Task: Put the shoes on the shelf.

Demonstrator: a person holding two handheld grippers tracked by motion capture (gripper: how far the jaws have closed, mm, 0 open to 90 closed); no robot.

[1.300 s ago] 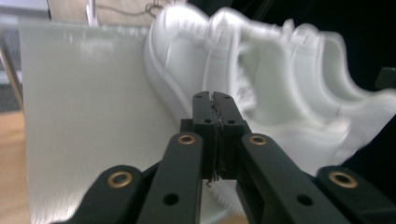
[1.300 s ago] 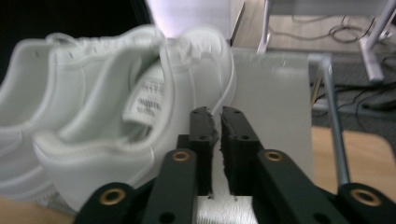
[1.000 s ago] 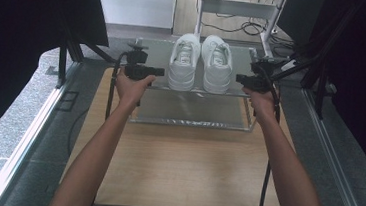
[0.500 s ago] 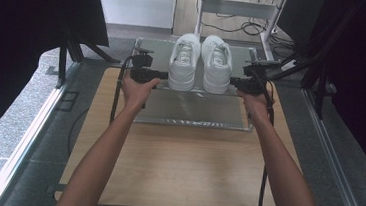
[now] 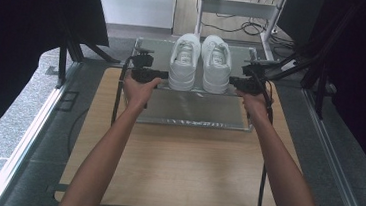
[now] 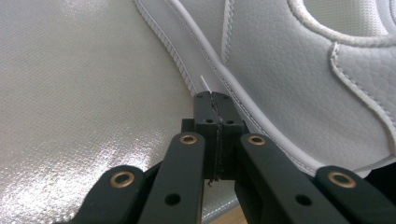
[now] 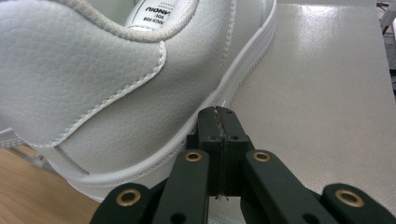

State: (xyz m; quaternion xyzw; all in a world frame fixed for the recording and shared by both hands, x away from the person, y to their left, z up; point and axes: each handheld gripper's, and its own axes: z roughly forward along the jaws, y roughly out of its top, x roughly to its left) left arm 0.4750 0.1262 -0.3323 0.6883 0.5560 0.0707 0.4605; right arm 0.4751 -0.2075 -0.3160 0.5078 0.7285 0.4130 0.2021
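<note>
The high view showed a pair of white shoes standing side by side on a shiny silver mat (image 5: 195, 106), at the far end of a wooden table (image 5: 180, 168). The left shoe (image 5: 184, 63) and the right shoe (image 5: 216, 64) touched each other, toes pointing away from the person.

The left gripper (image 5: 166, 74) sat right at the outer side of the left shoe. The right gripper (image 5: 231, 80) sat right at the outer side of the right shoe. In the left gripper view, the jaws were pressed tight together with nothing between them, and the tips were at the shoe's sole edge (image 6: 261, 121). The right gripper view looked the same: jaws closed flat, holding nothing, tips at the sole (image 7: 219, 93).

I thought trouble could come from pushing. With closed jaws, the grippers could only shove the shoes. A hard push from one side might tip a shoe or slide both across the slick mat. A shove might also wrinkle the mat.

The mat's far edge was close behind the shoes, and a metal frame (image 5: 239, 10) stood past it. So there was little room going away. Toward the person there was lots of open mat and bare wood.
</note>
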